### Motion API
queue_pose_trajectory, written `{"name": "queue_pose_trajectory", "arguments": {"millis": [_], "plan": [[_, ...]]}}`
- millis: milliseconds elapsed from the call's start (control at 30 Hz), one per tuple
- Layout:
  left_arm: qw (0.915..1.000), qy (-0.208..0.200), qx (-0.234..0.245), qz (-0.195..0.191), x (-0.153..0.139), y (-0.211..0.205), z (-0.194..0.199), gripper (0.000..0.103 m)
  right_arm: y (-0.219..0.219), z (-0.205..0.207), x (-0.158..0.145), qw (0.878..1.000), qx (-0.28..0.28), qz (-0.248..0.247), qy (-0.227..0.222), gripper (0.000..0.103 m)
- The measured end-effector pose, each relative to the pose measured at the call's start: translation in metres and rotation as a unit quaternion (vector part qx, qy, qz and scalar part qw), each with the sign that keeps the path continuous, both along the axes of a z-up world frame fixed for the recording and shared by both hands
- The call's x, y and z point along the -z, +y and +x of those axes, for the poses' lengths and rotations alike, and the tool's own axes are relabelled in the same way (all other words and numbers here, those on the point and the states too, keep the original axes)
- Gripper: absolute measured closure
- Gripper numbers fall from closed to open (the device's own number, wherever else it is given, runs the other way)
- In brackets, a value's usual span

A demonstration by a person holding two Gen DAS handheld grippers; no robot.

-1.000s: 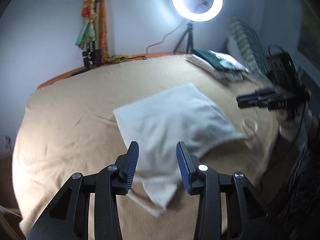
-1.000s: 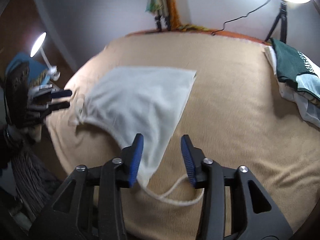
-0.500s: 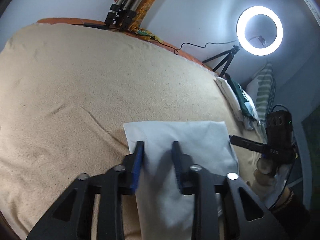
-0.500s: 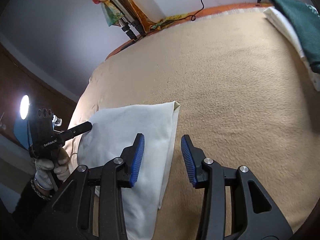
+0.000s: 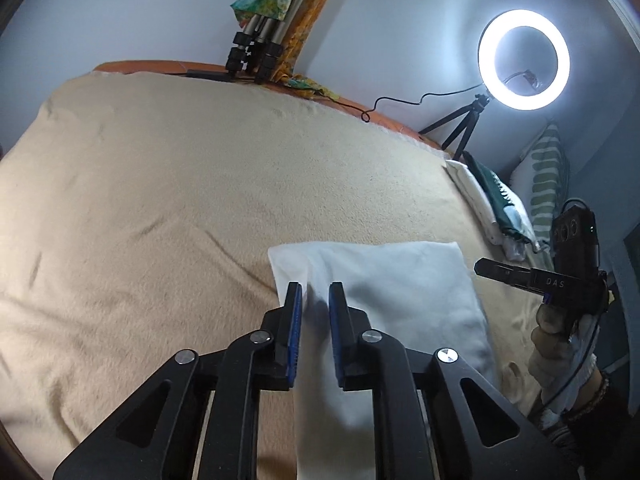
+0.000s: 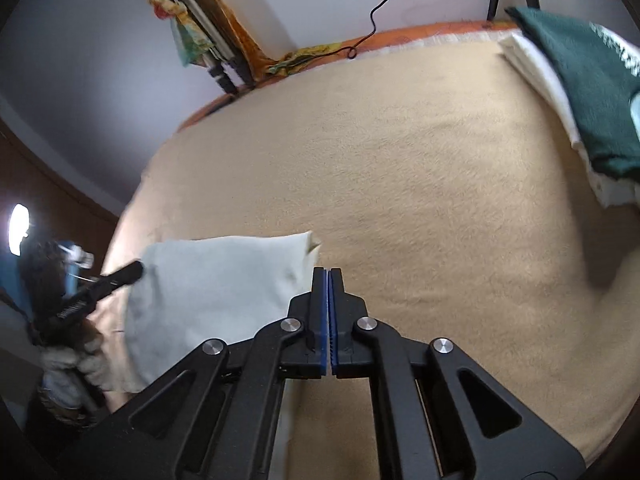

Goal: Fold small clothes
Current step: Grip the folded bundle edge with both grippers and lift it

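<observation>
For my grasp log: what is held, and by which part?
Left hand-held gripper: open, straddling the white cloth near its edge. Right hand-held gripper: shut beside it; hold unclear.

Bed, tan blanket (image 5: 192, 200). Ring light (image 5: 523, 60) lit, on tripod (image 5: 456, 130) at the far edge. Folded stack (image 6: 592, 92), green on white, at the right edge. Striped item (image 5: 544, 184) behind it, possibly a pillow.

Folded white cloth garment (image 5: 392, 280) on tan fleece blanket (image 5: 180, 184), stacked folded clothes (image 6: 580, 88) far right, ring light on tripod (image 5: 523, 60) behind.
</observation>
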State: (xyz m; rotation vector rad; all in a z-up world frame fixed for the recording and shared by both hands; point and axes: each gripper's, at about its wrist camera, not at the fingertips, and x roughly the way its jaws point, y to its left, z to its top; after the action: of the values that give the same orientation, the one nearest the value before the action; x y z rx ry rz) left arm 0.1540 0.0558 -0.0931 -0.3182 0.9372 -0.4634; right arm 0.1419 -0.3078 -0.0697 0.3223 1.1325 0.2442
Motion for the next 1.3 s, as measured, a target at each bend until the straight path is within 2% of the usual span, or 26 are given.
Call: {"name": "queue_pose_trajectory", "arguments": {"millis": [33, 67, 100, 133, 167, 267, 333, 433, 600, 800, 900, 967, 1067, 1200, 1300], "plan": [[0.9999, 0.009, 0.0, -0.012, 0.001, 0.005, -0.003, 0.075, -0.003, -0.003, -0.003, 1.0, -0.002, 0.015, 0.003, 0.091], [0.9994, 0.018, 0.0, -0.029, 0.002, 0.01, -0.005, 0.065, -0.005, -0.009, -0.007, 0.999, -0.008, 0.034, 0.003, 0.067], [0.9984, 0.03, -0.001, -0.047, 0.005, 0.015, -0.007, 0.063, -0.008, -0.015, -0.009, 0.999, -0.01, 0.042, 0.0, 0.041], [0.9971, 0.044, -0.005, -0.063, 0.008, 0.02, -0.008, 0.062, -0.01, -0.021, -0.01, 0.999, -0.01, 0.047, -0.003, 0.036], [0.994, 0.064, -0.007, -0.088, 0.014, 0.027, -0.008, 0.062, -0.013, -0.028, -0.008, 0.998, -0.012, 0.059, 0.003, 0.035], [0.9852, 0.115, -0.012, -0.126, 0.031, 0.04, -0.005, 0.062, -0.017, -0.04, 0.007, 0.994, -0.013, 0.106, 0.04, 0.035], [0.9763, 0.146, -0.014, -0.159, 0.042, 0.048, 0.0, 0.062, -0.018, -0.048, 0.013, 0.992, -0.016, 0.114, 0.051, 0.038], [0.9635, 0.173, 0.002, -0.204, 0.054, 0.05, 0.01, 0.062, -0.02, -0.052, 0.022, 0.99, -0.022, 0.126, 0.06, 0.049], [0.9573, 0.18, 0.032, -0.224, 0.057, 0.038, 0.026, 0.062, -0.026, -0.049, 0.033, 0.985, -0.019, 0.159, 0.065, 0.061], [0.9558, 0.175, 0.065, -0.227, 0.056, 0.018, 0.039, 0.065, -0.022, -0.036, 0.048, 0.976, -0.025, 0.202, 0.072, 0.078], [0.9562, 0.173, 0.064, -0.227, 0.058, 0.017, 0.045, 0.077, -0.016, -0.029, 0.051, 0.974, -0.026, 0.211, 0.073, 0.08], [0.9579, 0.172, 0.059, -0.222, 0.062, 0.014, 0.044, 0.089, -0.011, -0.028, 0.051, 0.975, -0.03, 0.21, 0.071, 0.08], [0.9656, 0.157, 0.055, -0.2, 0.057, 0.013, 0.04, 0.092, -0.005, -0.026, 0.048, 0.979, -0.03, 0.189, 0.07, 0.088], [0.9862, 0.102, 0.054, -0.119, 0.038, 0.003, 0.025, 0.095, 0.008, -0.028, 0.033, 0.988, -0.044, 0.137, 0.05, 0.093], [0.995, 0.055, 0.055, -0.063, 0.02, -0.006, 0.011, 0.095, 0.025, -0.033, 0.014, 0.995, -0.065, 0.074, 0.024, 0.094]]}}
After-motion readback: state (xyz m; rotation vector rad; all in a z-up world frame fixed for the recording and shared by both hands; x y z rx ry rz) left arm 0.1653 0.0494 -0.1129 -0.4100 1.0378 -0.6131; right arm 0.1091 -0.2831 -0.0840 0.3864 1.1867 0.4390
